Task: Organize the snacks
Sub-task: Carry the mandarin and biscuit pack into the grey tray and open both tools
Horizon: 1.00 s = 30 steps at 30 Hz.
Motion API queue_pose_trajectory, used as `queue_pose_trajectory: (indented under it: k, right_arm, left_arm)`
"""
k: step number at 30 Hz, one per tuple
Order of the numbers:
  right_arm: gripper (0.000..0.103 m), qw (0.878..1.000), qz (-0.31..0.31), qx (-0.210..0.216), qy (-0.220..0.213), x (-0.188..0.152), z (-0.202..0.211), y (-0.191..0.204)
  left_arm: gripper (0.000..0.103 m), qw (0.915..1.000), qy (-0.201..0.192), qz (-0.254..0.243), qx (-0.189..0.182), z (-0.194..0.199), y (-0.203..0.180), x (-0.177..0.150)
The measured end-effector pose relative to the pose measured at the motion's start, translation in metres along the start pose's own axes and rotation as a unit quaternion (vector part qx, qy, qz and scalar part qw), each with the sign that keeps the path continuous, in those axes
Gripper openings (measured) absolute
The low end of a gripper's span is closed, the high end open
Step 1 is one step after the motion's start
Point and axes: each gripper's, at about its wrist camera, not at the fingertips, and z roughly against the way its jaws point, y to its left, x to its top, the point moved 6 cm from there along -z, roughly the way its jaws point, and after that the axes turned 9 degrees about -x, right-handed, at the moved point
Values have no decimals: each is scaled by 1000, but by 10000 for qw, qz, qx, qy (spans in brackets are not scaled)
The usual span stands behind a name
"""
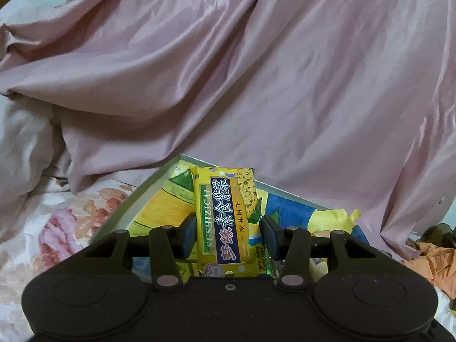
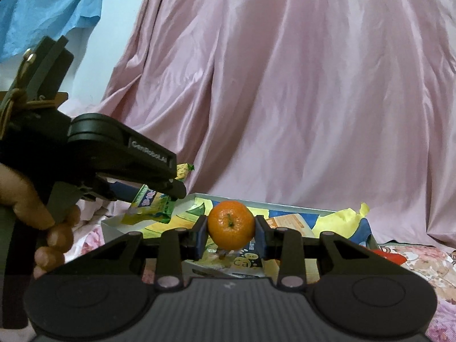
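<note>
- Left wrist view: the left tongs (image 1: 229,235) hold one yellow cracker packet (image 1: 225,216) upright between the two pads, above the near left part of one shallow tray (image 1: 142,196) with a colourful printed floor.
- Right wrist view: the right tongs (image 2: 231,235) are closed on one orange tangerine (image 2: 230,225), stem facing the camera, held above the same tray (image 2: 114,223).
- In that view the left tongs (image 2: 171,192) show at the left with the packet (image 2: 151,202), and one bare hand (image 2: 42,219) grips their handle.
- One crumpled yellow wrapper (image 2: 339,219) lies at the tray's far right.
- The tray rests on a floral bedsheet (image 1: 57,228); one pink satin cloth (image 1: 256,71) is draped behind, and one blue cloth (image 2: 48,8) hangs at the far left.
</note>
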Motion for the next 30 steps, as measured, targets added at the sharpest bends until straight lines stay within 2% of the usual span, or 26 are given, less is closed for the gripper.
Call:
queue_pose_trajectory:
  k: [6,11,14,15,16,20,22,24,28,30]
  right_arm:
    - [38,9996,43,-45,282,-6,-14,2]
    - [38,9990,85,-22,434,-11,-19,3]
    - [38,9986,85,-15,512,-13,-22,3]
    - [38,9985,87,-15,537,-14,-22,3]
    - [38,9984,87,-15,557,-15,-23,2]
    - [39,9981,88,-9,616,-17,-23,3]
    - [39,9978,90,1,651,-18,-24,3]
    - [39,9977,90,3,666,-18,-24,4]
    - [46,9983,72,0,572,-15,-21,2]
    - [49,9986,60,16,527,-14,-19,2]
  left_arm:
    - [50,9994,317,75,128,-19,4,-11]
    - [49,9989,432,94,162,-25,7,-19]
    - [45,9985,508,95,168,-29,8,-22]
    - [30,9985,514,88,178,-29,8,-23]
    - [27,9983,552,67,167,-31,8,-23]
    - [27,9980,619,88,90,-34,8,-25]
    - [31,9980,607,122,124,-33,10,-26]
    - [46,9980,569,205,164,-30,13,-27]
    - [58,9983,440,319,193,-22,18,-26]
    - [71,9985,392,317,230,-17,18,-25]
